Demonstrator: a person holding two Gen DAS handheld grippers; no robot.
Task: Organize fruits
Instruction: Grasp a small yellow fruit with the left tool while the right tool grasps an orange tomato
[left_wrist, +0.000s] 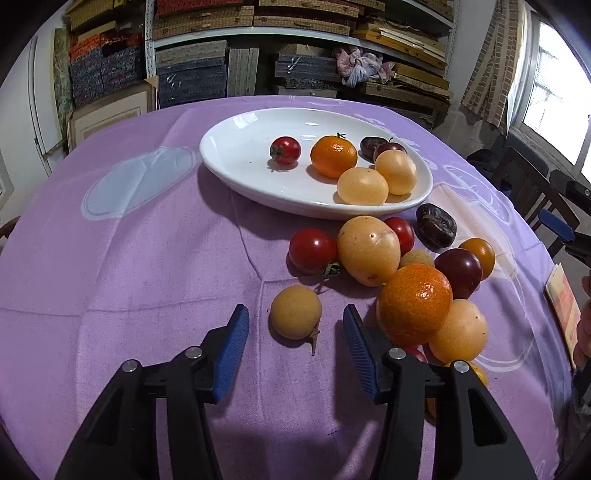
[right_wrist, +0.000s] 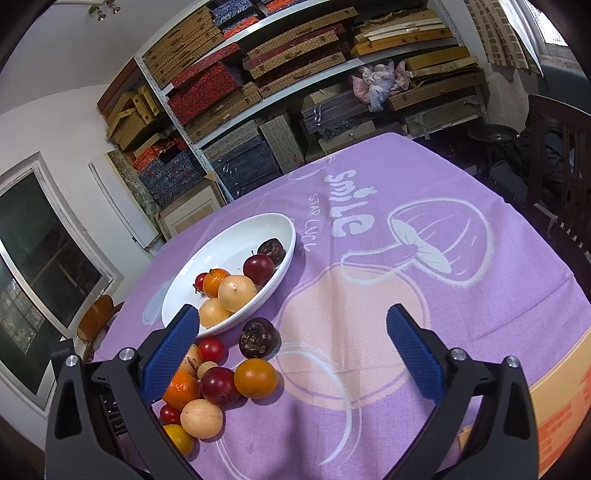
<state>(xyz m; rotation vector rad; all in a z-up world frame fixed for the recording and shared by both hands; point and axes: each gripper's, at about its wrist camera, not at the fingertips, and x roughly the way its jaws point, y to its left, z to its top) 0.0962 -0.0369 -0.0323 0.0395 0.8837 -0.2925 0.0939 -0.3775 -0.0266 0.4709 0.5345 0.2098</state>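
The left gripper (left_wrist: 295, 321) hangs low over the purple tablecloth (left_wrist: 147, 266), its 2 blue pads (left_wrist: 232, 347) parted on either side of a small tan fruit (left_wrist: 295, 312) with a short stem. There is a gap on each side, so nothing is clamped. That tan fruit lies alone on the cloth, just near-left of the loose pile.

The pile sits right of centre: a big yellow fruit (left_wrist: 367, 251), 2 red tomatoes (left_wrist: 312, 250) beside it, a mandarin (left_wrist: 415, 304) touching the right-hand pad's outer side, a dark plum (left_wrist: 458, 266), a small orange tomato (left_wrist: 480, 253), another pale yellow fruit (left_wrist: 460, 330) and a wrinkled dark brown fruit (left_wrist: 436, 225) just beside the plate's near rim.

Farther off, the white oval plate (left_wrist: 236, 155) holds a red tomato (left_wrist: 285, 150), a second mandarin (left_wrist: 333, 156), 2 pale yellow fruits (left_wrist: 362, 186) touching each other, and 2 dark fruits (left_wrist: 384, 147) at the far right edge.

Over on the right wrist view, the right gripper (right_wrist: 295, 343) is spread wide above bare cloth, holding nothing, with the plate (right_wrist: 266, 225) far-left and the pile near-left by its left finger. Shelves of boxes (right_wrist: 258, 74) fill the far wall.
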